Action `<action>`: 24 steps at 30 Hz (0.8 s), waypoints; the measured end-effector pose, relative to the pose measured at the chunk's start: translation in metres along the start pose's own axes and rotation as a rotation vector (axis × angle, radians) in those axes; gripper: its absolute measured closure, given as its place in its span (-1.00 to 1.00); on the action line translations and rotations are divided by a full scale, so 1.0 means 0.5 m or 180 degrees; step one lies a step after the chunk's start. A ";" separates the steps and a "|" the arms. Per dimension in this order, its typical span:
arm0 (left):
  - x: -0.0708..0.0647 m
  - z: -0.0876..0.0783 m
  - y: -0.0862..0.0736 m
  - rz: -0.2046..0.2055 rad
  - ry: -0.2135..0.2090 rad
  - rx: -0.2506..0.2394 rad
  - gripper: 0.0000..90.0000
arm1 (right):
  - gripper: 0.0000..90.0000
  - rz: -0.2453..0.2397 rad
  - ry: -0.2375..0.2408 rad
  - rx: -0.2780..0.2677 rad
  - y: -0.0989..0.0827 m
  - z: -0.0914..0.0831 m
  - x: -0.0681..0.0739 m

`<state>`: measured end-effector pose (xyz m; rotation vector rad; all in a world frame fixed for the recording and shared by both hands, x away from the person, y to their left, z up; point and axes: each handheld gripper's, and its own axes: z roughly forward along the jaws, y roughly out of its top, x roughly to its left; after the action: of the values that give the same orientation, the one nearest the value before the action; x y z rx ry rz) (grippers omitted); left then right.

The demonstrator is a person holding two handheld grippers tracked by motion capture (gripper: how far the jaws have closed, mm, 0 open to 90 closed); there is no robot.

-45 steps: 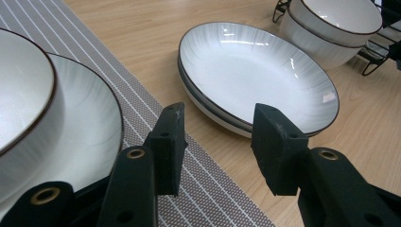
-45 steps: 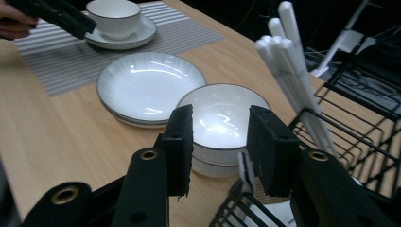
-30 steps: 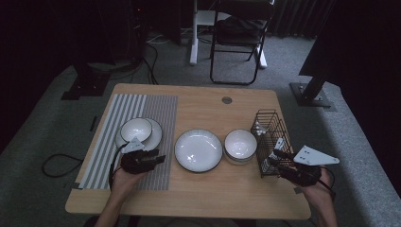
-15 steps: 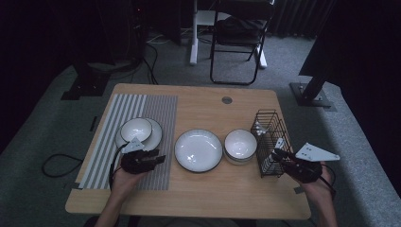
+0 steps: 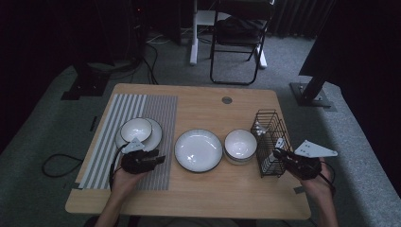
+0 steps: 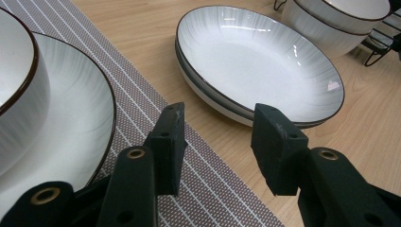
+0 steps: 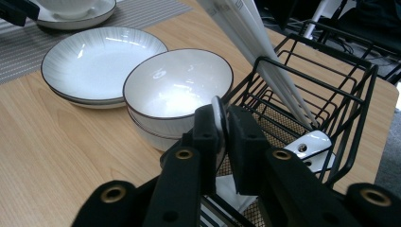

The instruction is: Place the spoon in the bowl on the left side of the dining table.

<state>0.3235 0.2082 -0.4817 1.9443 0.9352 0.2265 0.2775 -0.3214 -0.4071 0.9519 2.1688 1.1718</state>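
Having just been closing, the right gripper point(image 7: 222, 125) jaws now clamp a spoon point(image 7: 218, 118) at the rack point(image 7: 331, 85).

a black wire cutlery basket point(image 5: 272, 142) stands upright near the right edge of the wooden table, just right of a stack of white bowls. white utensils lean inside it, their long handles point(image 7: 257, 52) slanting up and out over its rim. one white spoon point(image 7: 218, 124) sits at the basket's near side, its thin pale edge pinched between the two black jaws of the right gripper point(image 7: 223, 130), which have just been closing on it.
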 end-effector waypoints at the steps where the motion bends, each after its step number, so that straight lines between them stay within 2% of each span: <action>1: 0.000 0.001 0.000 0.0001 0.0001 0.0004 0.25 | 0.85 -0.0004 -0.0001 0.0013 0.000 0.001 -0.001; 12: 0.007 0.005 -0.006 -0.0021 0.0009 0.0044 0.25 | 0.86 -0.0016 0.0020 0.0064 0.005 0.007 -0.005; 24: 0.021 0.008 -0.018 -0.0067 0.0015 0.0108 0.25 | 0.88 -0.0102 -0.0112 -0.0030 0.016 -0.009 -0.003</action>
<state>0.3279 0.2152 -0.4935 1.9648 0.9676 0.2043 0.2781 -0.3218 -0.3980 0.9234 2.1412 1.1410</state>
